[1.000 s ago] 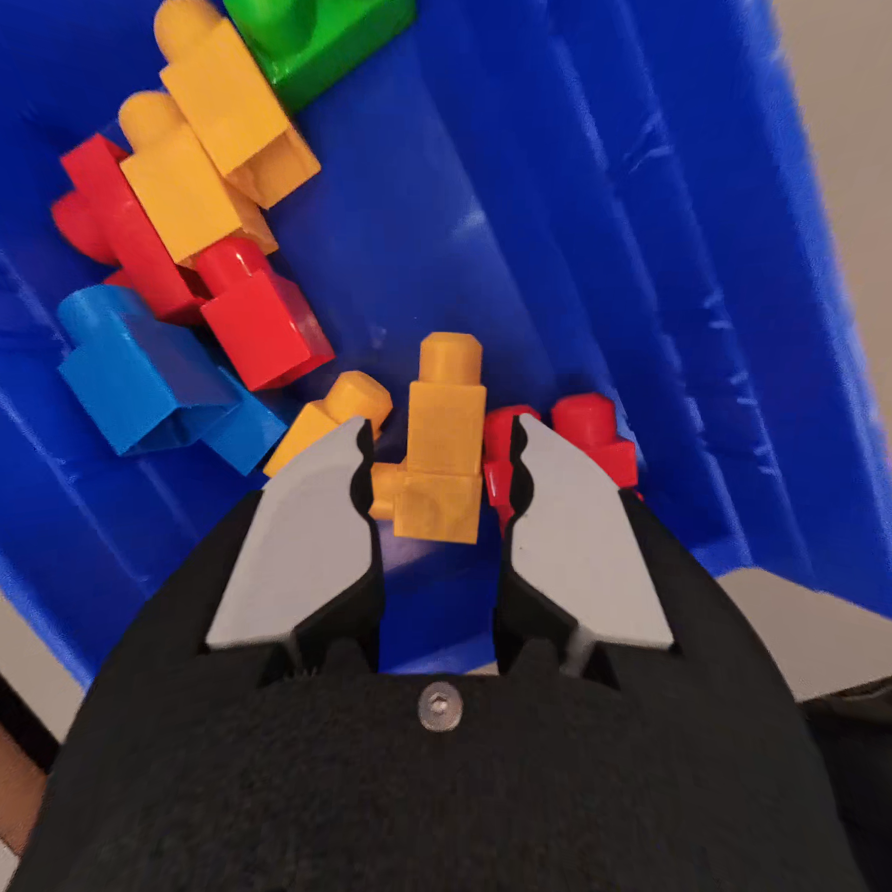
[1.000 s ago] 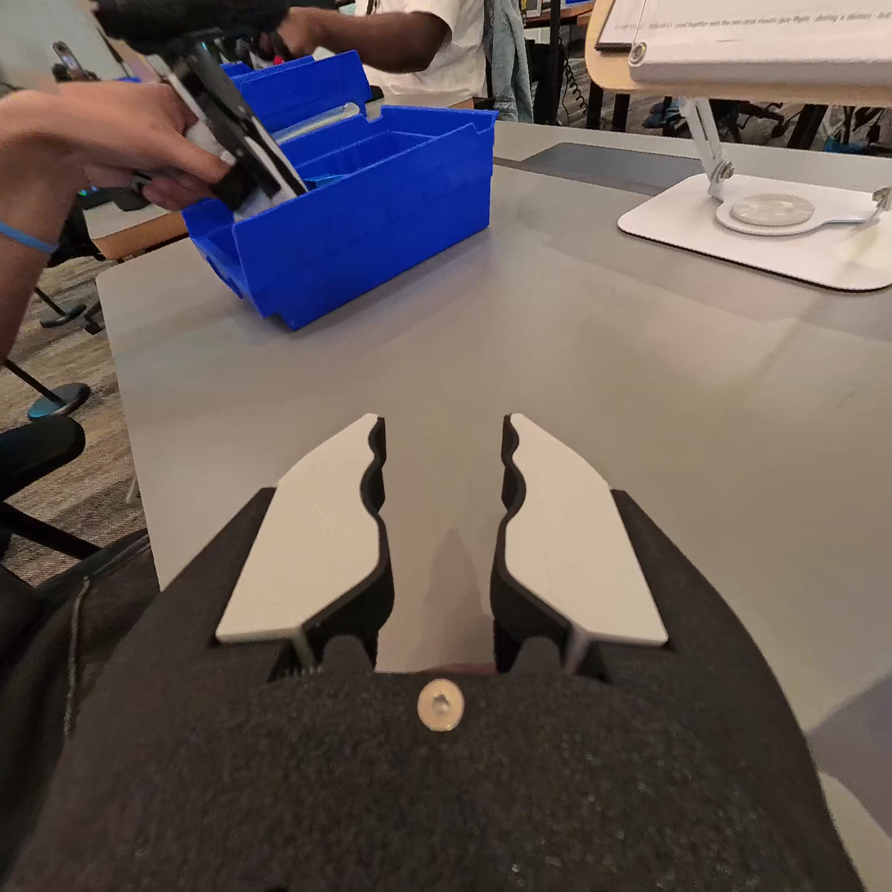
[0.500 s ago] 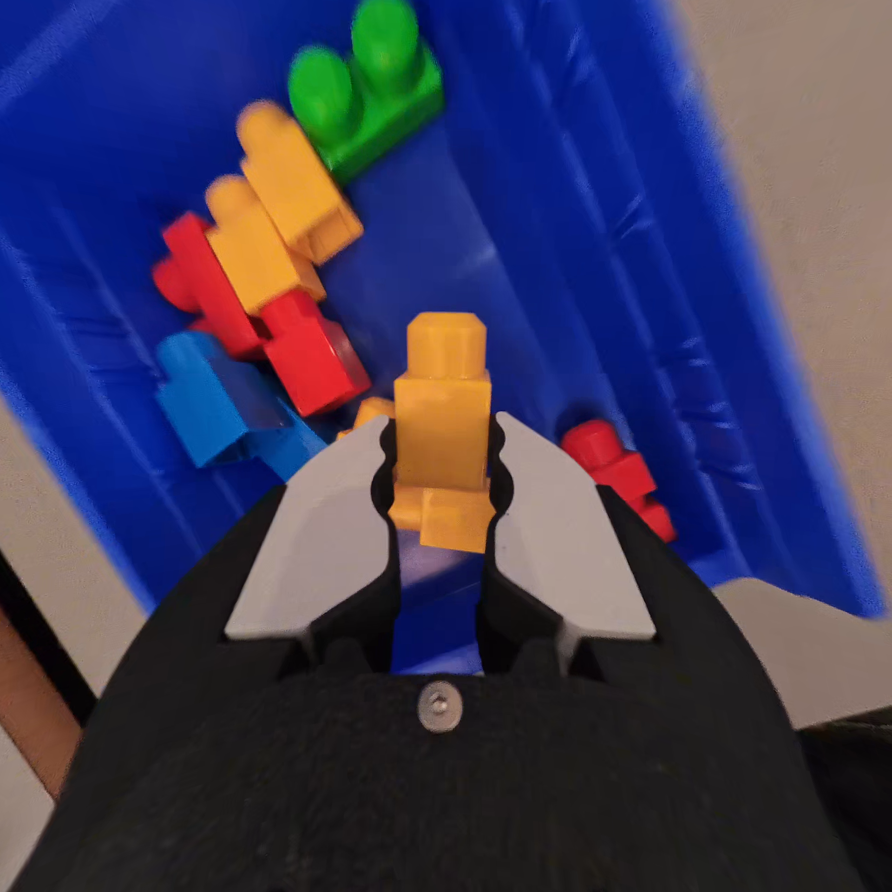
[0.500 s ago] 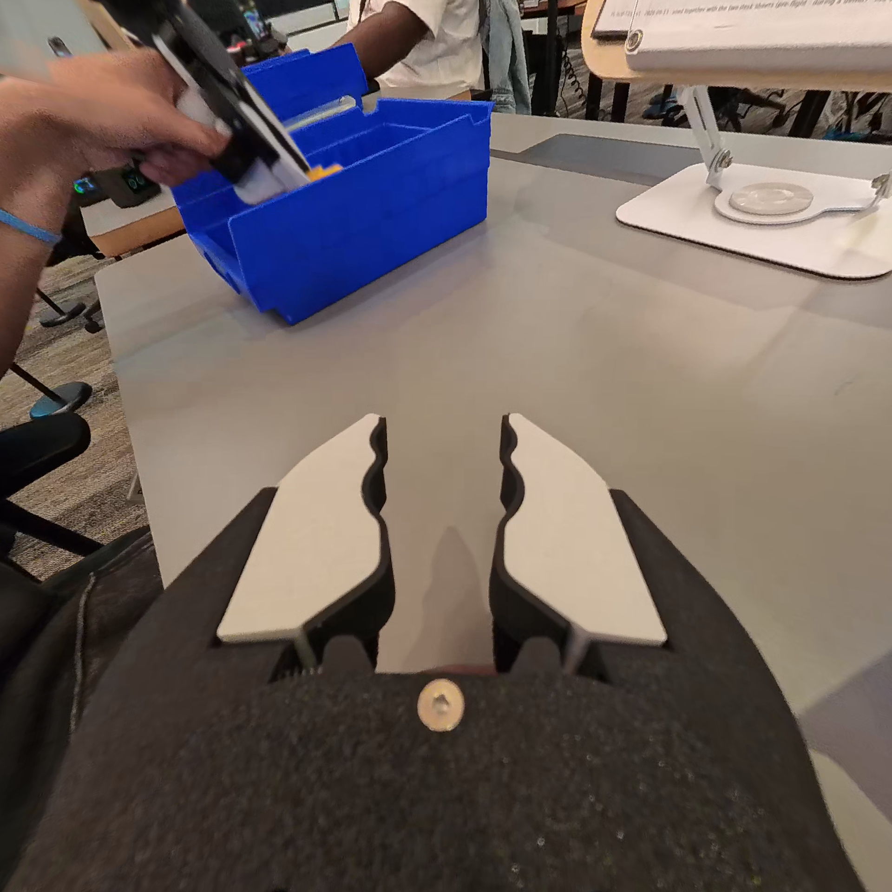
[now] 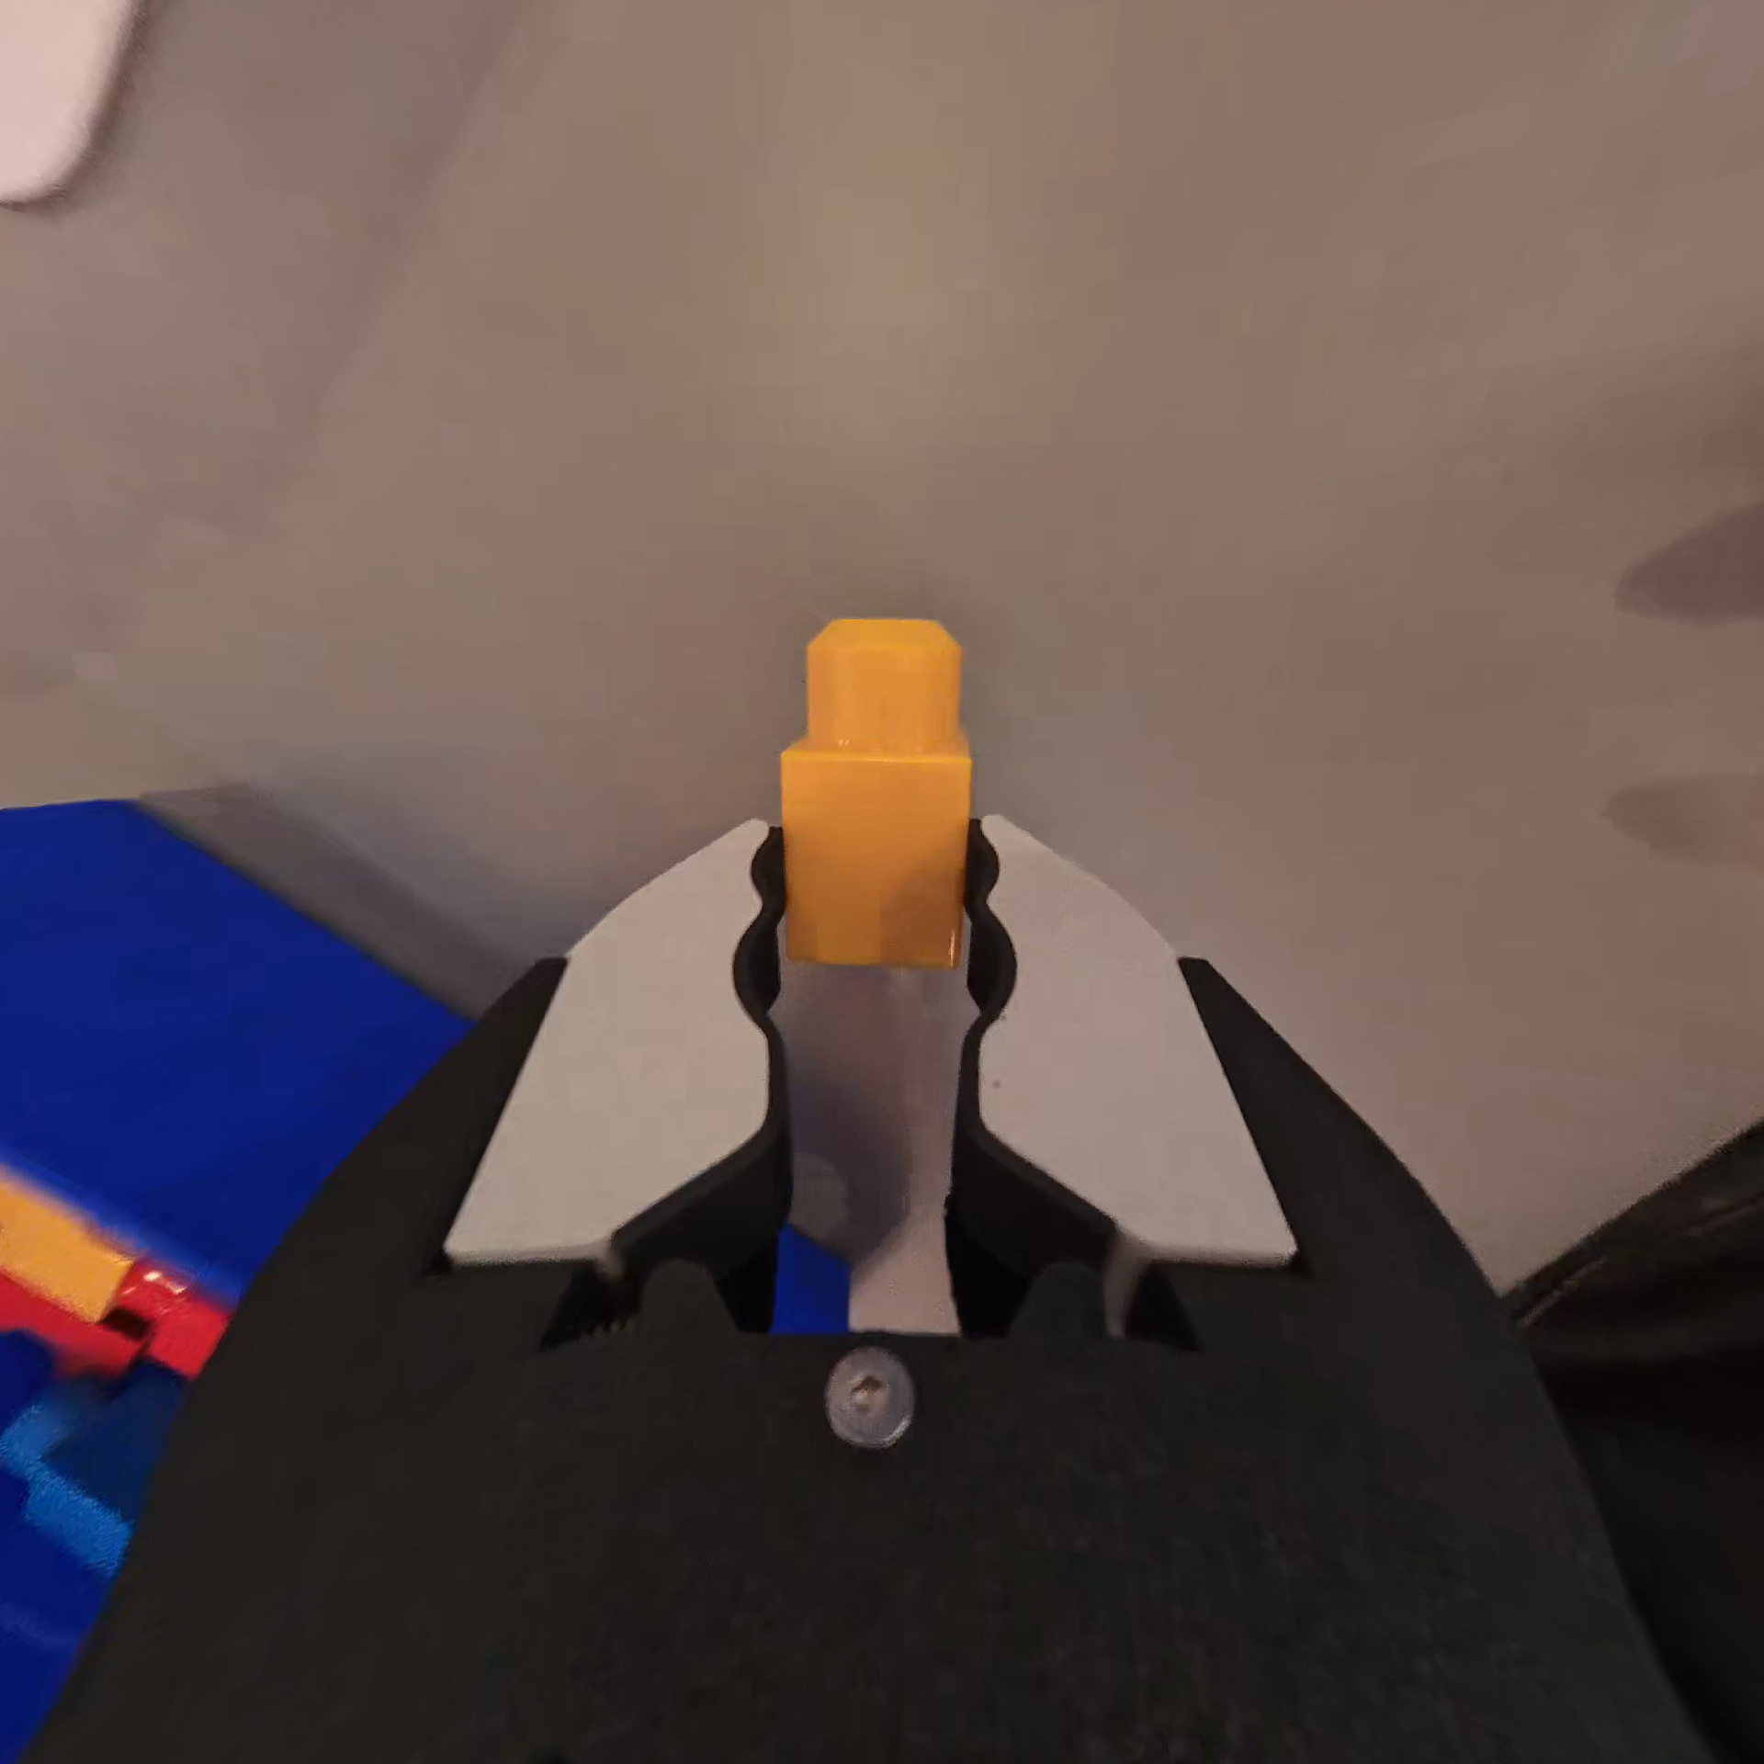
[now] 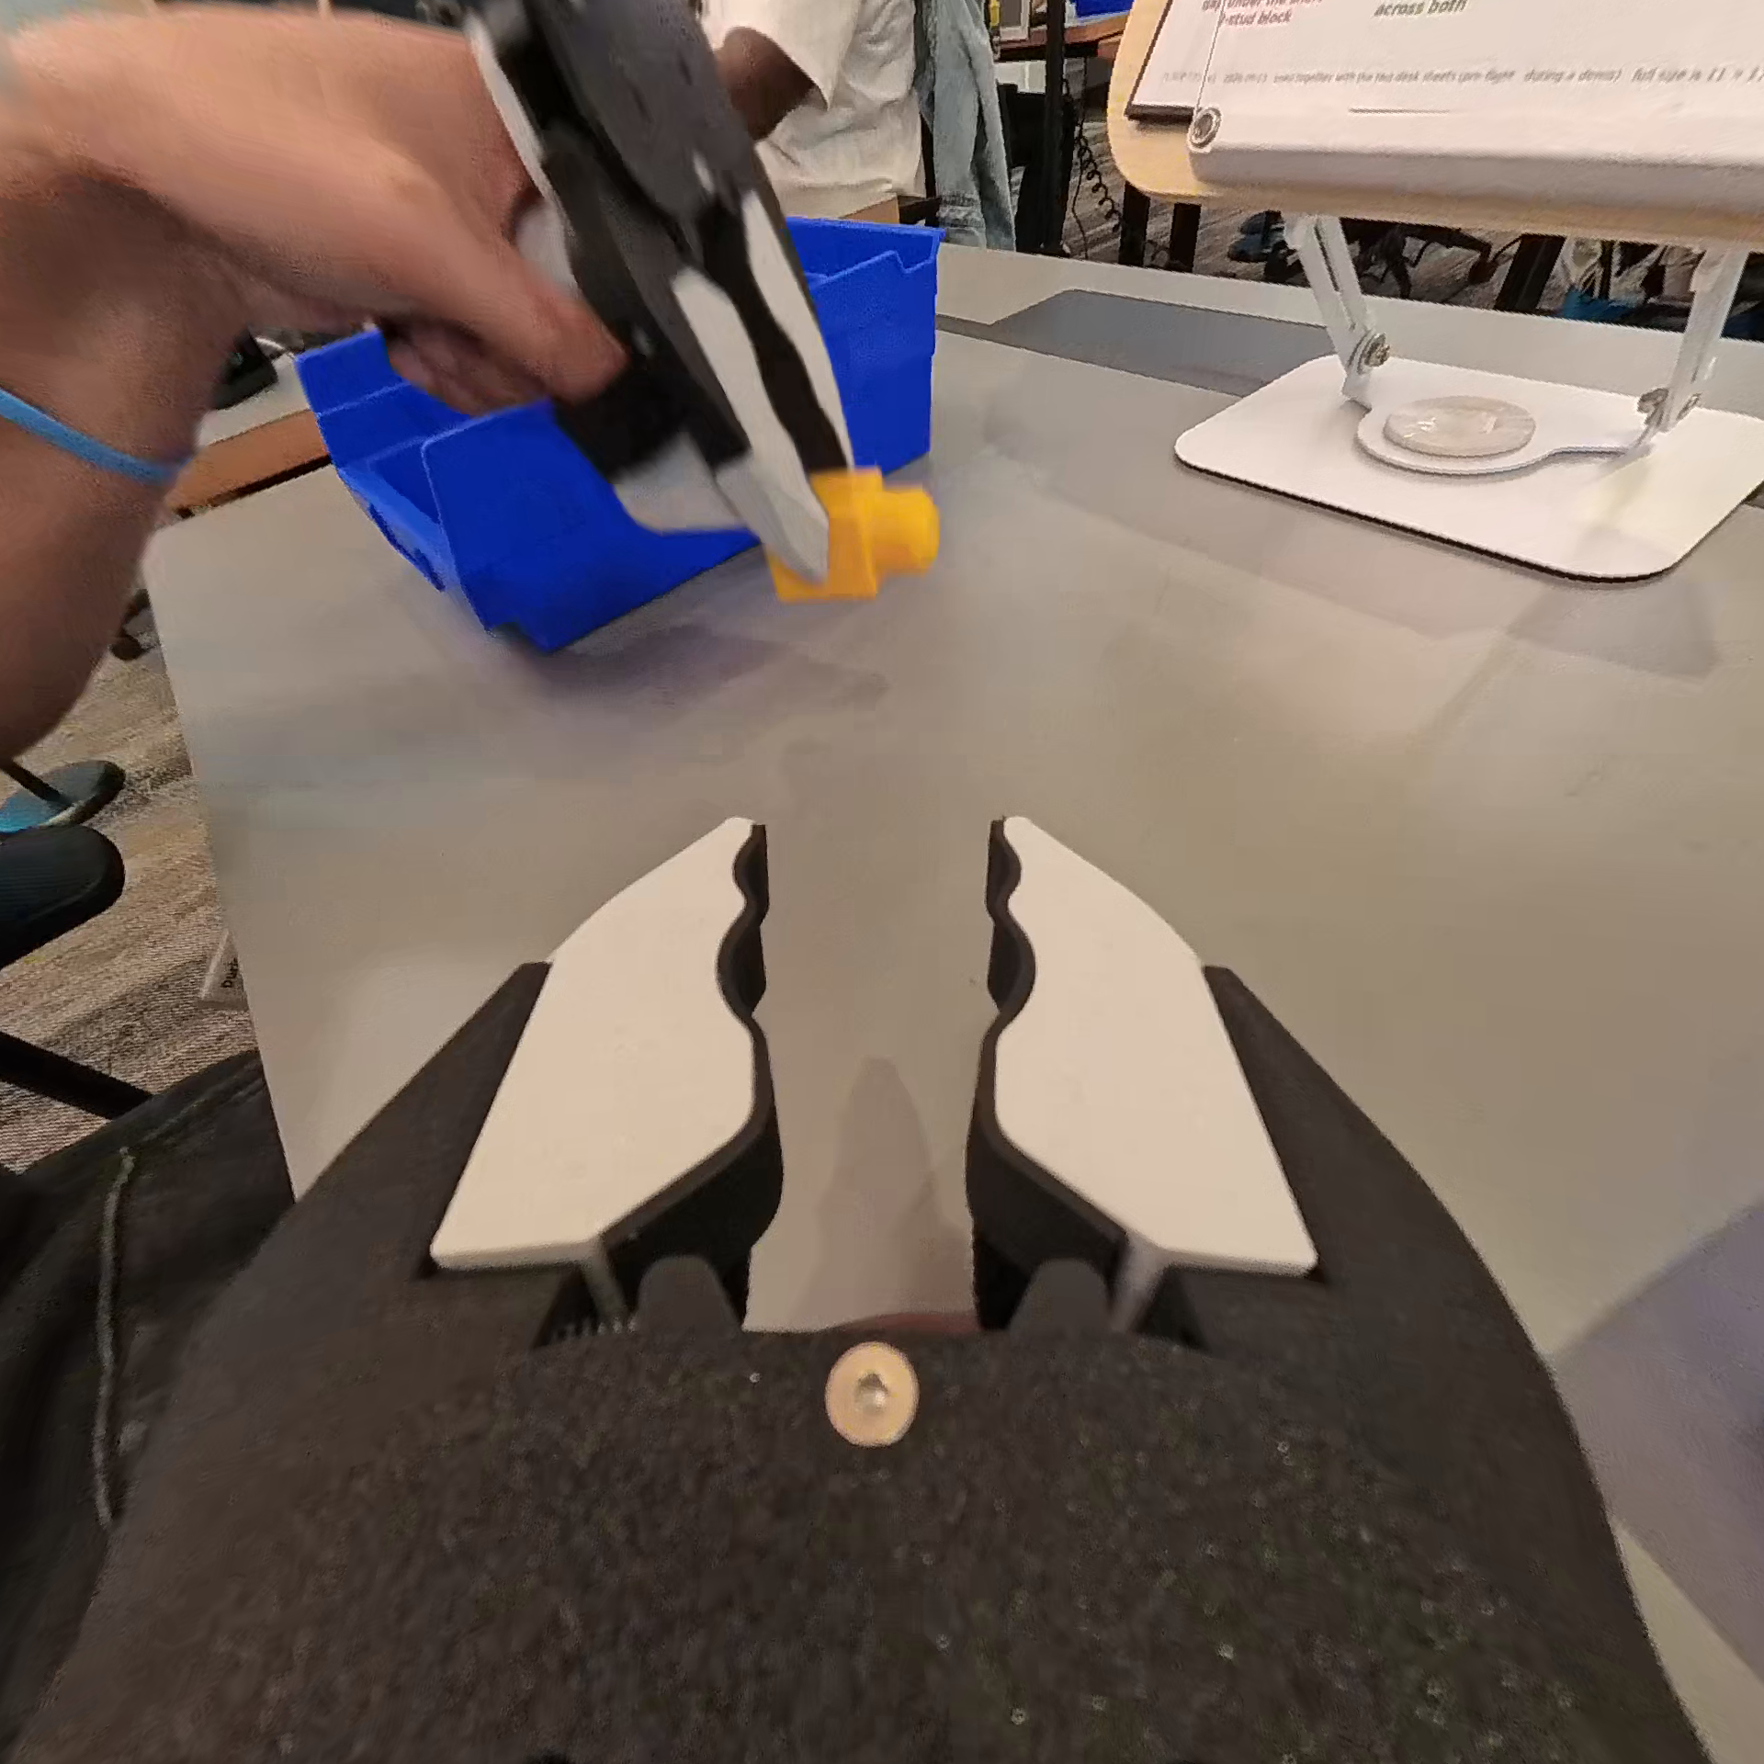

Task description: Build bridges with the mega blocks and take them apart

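My left gripper (image 5: pixel 873 859) is shut on an orange one-stud block (image 5: pixel 873 821), stud pointing away, held above the grey table (image 5: pixel 1050 382). In the right wrist view the same gripper (image 6: pixel 811 544) holds the orange block (image 6: pixel 859 544) in the air just right of the blue bin (image 6: pixel 535 535). The bin's near edge (image 5: pixel 172 1002) shows at lower left of the left wrist view, with blurred red, orange and blue blocks (image 5: pixel 95 1298) inside. My right gripper (image 6: pixel 876 859) is open and empty, low over the table's near part.
A white stand base (image 6: pixel 1451 477) carrying a board stands at the table's far right. A person in a white shirt (image 6: pixel 840 105) is behind the bin. A hand (image 6: pixel 239 239) holds the left gripper. The table's left edge (image 6: pixel 200 764) borders carpet and a chair. Left tips to right tips: about 20 centimetres.
My left gripper closed on the orange block in the bin, lifted it out and carried it right, over the open table. My right gripper stayed put and open.
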`<state>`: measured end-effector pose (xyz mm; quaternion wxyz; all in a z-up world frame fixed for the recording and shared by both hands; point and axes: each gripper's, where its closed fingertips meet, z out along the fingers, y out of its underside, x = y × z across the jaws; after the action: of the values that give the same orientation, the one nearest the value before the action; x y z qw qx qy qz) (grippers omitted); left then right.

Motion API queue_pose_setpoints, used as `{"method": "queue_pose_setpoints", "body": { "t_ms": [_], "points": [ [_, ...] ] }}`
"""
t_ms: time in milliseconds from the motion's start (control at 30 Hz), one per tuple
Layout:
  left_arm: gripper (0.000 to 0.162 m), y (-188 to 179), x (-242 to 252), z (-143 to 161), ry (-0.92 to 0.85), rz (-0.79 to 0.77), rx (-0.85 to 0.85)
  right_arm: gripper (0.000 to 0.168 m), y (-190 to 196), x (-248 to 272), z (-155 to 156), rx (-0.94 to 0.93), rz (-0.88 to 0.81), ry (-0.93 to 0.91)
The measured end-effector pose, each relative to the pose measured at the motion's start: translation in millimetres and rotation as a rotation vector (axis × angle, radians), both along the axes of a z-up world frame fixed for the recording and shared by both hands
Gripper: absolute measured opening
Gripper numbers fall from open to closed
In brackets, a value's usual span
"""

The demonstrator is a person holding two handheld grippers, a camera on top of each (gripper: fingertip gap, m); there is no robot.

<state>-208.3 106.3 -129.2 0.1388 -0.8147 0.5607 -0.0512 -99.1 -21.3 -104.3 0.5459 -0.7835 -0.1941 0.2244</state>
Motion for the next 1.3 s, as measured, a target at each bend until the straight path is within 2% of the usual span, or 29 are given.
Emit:
{"method": "queue_pose_setpoints", "body": {
  "t_ms": [133, 333, 367, 400, 433, 500, 600, 700, 767, 867, 1000, 1133, 1300],
  "points": [
    [0.035, -5, 8, -41, 0.055, 0.053, -0.045, 0.044, -4, 0, -1, 0.000, 0.002, -0.001],
    [0.036, -6, 7, -54, 0.052, 0.100, -0.055, 0.044, -8, 1, 0, 0.003, 0.012, -0.009],
    [0.038, -7, 7, -54, 0.051, 0.103, -0.052, 0.044, -9, 1, 0, 0.003, 0.013, -0.011],
    [0.051, -8, 6, -54, 0.046, 0.106, -0.046, 0.044, -9, 1, 0, 0.003, 0.012, -0.013],
    [0.059, -8, 7, -51, 0.029, 0.111, -0.032, 0.044, -9, 2, 0, 0.003, 0.012, -0.013],
    [0.059, -13, 7, -35, -0.040, 0.109, 0.006, 0.044, -10, 3, 0, 0.000, 0.012, -0.007],
    [0.061, -31, -13, 16, -0.203, 0.103, 0.074, 0.044, -10, 4, -2, -0.007, 0.012, -0.006],
    [0.069, -47, -68, 67, -0.324, 0.172, 0.164, 0.044, -10, 4, -5, -0.014, 0.012, -0.007],
    [0.073, -53, -116, 88, -0.387, 0.273, 0.244, 0.043, -9, 3, -8, -0.025, 0.015, -0.007],
    [0.076, -59, -174, 97, -0.491, 0.410, 0.355, 0.043, -8, 1, -13, -0.040, 0.020, -0.011],
    [0.074, -67, -202, 77, -0.639, 0.529, 0.391, 0.043, -6, -4, -21, -0.062, 0.029, -0.020],
    [0.073, -47, -197, 66, -0.653, 0.552, 0.375, 0.043, -6, -9, -23, -0.068, 0.041, -0.025],
    [0.072, 44, -185, 48, -0.498, 0.618, 0.275, 0.043, -4, -16, -18, -0.060, 0.059, -0.027]
  ]
}}
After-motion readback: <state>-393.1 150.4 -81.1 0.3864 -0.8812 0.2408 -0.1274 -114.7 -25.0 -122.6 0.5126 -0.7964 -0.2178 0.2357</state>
